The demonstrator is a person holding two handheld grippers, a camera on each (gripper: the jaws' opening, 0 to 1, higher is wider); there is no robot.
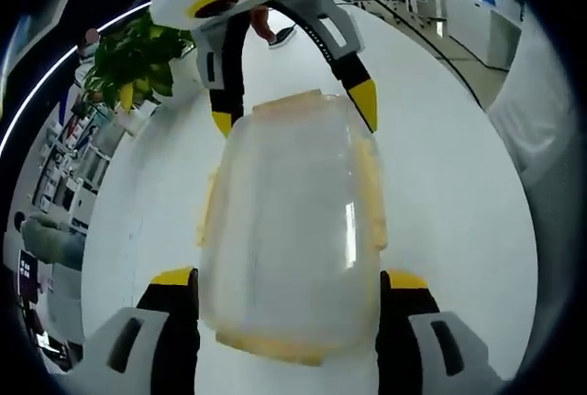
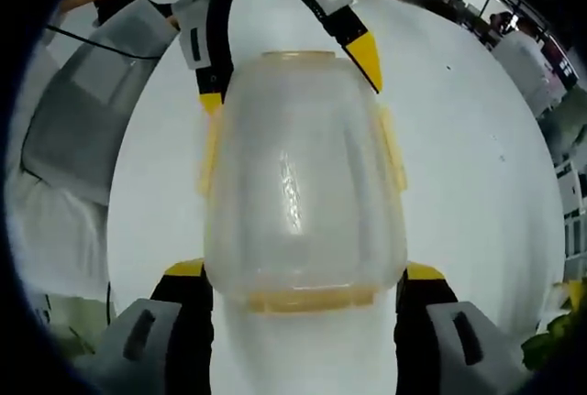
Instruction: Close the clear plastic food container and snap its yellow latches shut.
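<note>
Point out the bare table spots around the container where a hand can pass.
Bare white table lies along both long sides of the container. Its two ends are crowded: the left gripper brackets one end, the right gripper the other.

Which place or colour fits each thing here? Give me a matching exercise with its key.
Things:
1. container
2. latches
3. plant
4. table

Descriptions:
A. green leaves, off to the upper left in the left gripper view
B. clear, lying between the two grippers, one at each end
C. white, bearing the container
D. yellow, along the container's sides and ends

Pairs: 1-B, 2-D, 3-A, 4-C

The left gripper and the right gripper face each other across the container, jaws open on either side of its ends.
</note>
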